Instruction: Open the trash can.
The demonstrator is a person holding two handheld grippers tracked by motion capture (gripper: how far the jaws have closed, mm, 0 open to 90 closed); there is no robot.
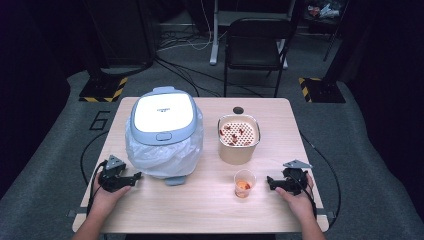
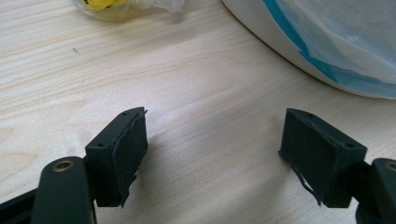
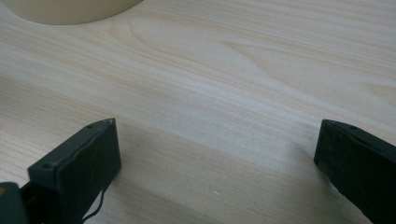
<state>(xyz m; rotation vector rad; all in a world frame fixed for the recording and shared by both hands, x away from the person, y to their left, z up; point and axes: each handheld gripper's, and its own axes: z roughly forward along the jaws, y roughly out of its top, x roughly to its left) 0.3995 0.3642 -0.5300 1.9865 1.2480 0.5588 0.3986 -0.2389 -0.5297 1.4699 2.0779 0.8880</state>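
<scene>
Small cup (image 1: 244,183) just left of right gripper (image 1: 270,182); both grippers' fingers apart, empty; left gripper (image 1: 136,176) beside bagged bin (image 1: 163,131).

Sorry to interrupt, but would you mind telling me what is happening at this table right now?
A person sits at a wooden table with a gripper in each hand, and nothing is being handled yet. The left gripper and the right gripper both rest on the table near its front corners, open and empty. Between them stand a lidded bin lined with a plastic bag, a beige container with a perforated insert, and a small clear cup holding something reddish.
</scene>
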